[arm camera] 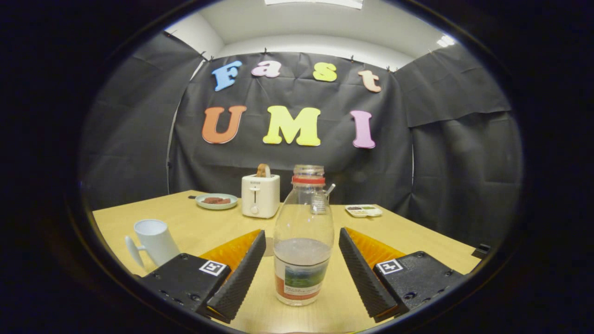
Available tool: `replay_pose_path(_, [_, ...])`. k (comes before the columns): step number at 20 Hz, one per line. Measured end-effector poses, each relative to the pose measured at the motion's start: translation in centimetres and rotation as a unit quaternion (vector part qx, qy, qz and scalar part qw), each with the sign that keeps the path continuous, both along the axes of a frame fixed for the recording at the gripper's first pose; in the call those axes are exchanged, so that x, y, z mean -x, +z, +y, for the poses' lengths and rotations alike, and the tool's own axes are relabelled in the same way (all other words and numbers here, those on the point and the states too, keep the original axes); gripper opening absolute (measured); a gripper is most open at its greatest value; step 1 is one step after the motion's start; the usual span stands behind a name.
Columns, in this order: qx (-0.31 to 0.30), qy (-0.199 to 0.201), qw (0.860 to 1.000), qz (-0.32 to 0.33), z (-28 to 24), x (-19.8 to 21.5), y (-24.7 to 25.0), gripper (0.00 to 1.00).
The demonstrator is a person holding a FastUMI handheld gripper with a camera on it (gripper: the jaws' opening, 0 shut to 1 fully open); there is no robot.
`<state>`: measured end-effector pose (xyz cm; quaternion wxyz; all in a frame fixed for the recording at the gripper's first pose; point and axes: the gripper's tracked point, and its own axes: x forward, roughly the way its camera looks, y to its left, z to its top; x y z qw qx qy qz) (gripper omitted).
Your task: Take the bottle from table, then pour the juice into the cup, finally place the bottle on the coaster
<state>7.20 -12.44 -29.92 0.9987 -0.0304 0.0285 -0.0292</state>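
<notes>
Right now your gripper [301, 269] sits low over a pale wooden table [408, 236], its fingers spread wide apart and gripping nothing. Between them, touching neither one, stands the bottle [303, 241]: clear, upright, uncapped, with a red ring at the neck, a label near the base, and pale juice filling roughly the lower third. A white cup [155, 241] with a handle stands to the left, just beyond the left finger. A small round patch shows on the table just behind the left finger, likely the coaster [267, 247], though most of it is hidden. Farther back sit a white toaster [260, 195], a plate [216, 201] and a small tray [364, 211]. To grasp well, keep the bottle centred, close both fingers evenly on its straight lower body, and lift without tilting, since the mouth is open.
</notes>
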Motion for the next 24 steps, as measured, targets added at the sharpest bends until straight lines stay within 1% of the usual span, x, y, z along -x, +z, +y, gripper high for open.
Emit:
replay_pose_path(6, [-0.027, -0.002, 0.999, 0.032, -0.5, -2.0, -1.8, 1.0])
replay_pose_path(9, [-0.025, -0.007, 0.999, 0.035, -0.8, -3.2, -2.0, 1.0])
replay_pose_path(12, [-0.026, -0.006, 0.999, 0.039, -0.9, -3.2, -2.2, 0.82])
replay_pose_path(13, [-0.022, -0.006, 0.999, 0.038, -0.9, -3.1, -2.0, 0.81])
replay_pose_path(16, [0.009, -0.005, 0.999, 0.035, -0.9, -2.6, -1.1, 0.8])
replay_pose_path(19, [0.06, -0.002, 0.998, 0.029, -0.9, -2.1, 0.3, 0.8])
replay_pose_path(20, [0.072, -0.009, 0.997, 0.031, -1.2, -1.9, 0.7, 0.8])
replay_pose_path(22, [0.075, -0.017, 0.996, 0.036, -1.5, -1.3, 1.1, 0.8])
replay_pose_path(24, [0.088, -0.032, 0.995, 0.03, -1.9, -1.0, 2.4, 0.8])
